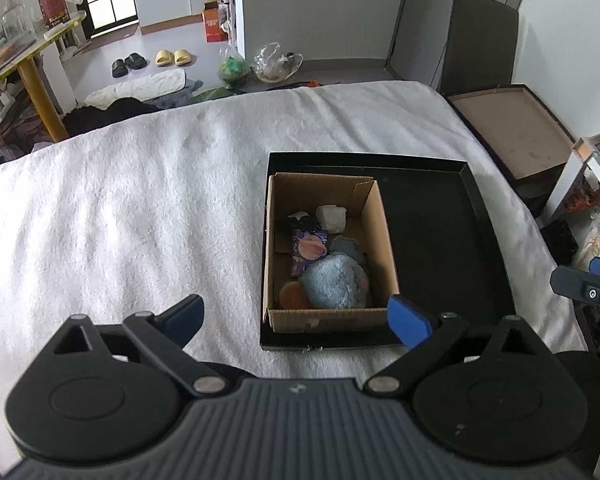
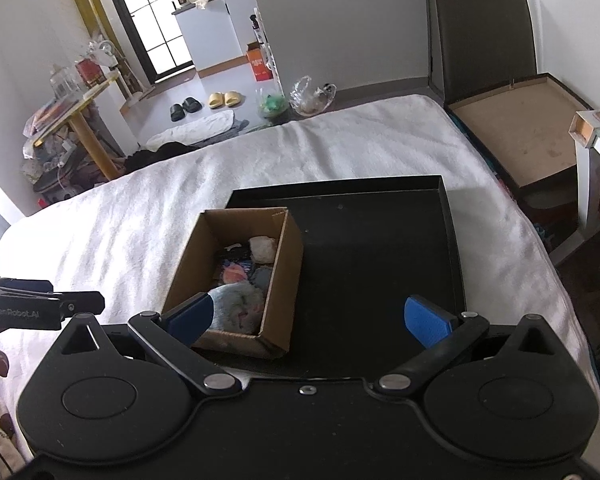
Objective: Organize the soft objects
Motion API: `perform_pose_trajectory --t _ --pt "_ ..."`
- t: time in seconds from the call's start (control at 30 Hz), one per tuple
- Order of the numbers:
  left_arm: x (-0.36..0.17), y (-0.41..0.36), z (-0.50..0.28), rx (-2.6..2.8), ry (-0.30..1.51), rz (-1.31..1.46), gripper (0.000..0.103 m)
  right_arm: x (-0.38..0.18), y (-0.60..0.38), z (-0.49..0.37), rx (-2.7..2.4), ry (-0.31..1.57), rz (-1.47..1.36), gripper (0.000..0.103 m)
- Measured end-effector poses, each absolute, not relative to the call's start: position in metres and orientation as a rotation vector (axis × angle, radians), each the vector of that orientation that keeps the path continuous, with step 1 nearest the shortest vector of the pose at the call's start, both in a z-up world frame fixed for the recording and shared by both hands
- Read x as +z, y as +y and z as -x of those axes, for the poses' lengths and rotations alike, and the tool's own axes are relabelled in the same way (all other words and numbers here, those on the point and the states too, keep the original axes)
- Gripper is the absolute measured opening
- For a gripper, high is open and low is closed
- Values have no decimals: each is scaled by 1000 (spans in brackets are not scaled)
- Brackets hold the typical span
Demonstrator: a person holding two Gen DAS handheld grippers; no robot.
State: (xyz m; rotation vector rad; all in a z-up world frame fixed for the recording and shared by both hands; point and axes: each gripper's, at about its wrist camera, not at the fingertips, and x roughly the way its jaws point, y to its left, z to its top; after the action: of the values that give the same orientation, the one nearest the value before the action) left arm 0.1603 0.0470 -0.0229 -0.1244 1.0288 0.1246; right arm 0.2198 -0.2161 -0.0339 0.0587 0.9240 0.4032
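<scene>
A brown cardboard box point(image 1: 374, 220) stands in the left part of a black tray point(image 1: 452, 240) on a white towel. It holds a fluffy light-blue soft thing point(image 1: 334, 282), an orange round one point(image 1: 294, 296), a purple packet with a pink planet point(image 1: 310, 250), a white lump point(image 1: 331, 218) and dark pieces. My left gripper point(image 1: 298, 318) is open and empty, above the box's near edge. In the right wrist view the box point(image 2: 290, 256) and tray point(image 2: 380, 264) lie ahead of my right gripper point(image 2: 312, 318), which is open and empty.
The white towel point(image 1: 132, 208) covers the surface to the left. An open brown-lined black case point(image 1: 516, 128) stands at the right beyond the towel. The floor behind holds slippers, bags and a yellow-legged table point(image 1: 32, 68). The right gripper point(image 1: 584, 282) shows at the right edge.
</scene>
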Motion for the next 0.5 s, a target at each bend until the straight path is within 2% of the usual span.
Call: perform_pose_trajectory --t 0.5 --pt "3 44 -119 104 958 101 98 -17 -221 -185 409 895 -88 103"
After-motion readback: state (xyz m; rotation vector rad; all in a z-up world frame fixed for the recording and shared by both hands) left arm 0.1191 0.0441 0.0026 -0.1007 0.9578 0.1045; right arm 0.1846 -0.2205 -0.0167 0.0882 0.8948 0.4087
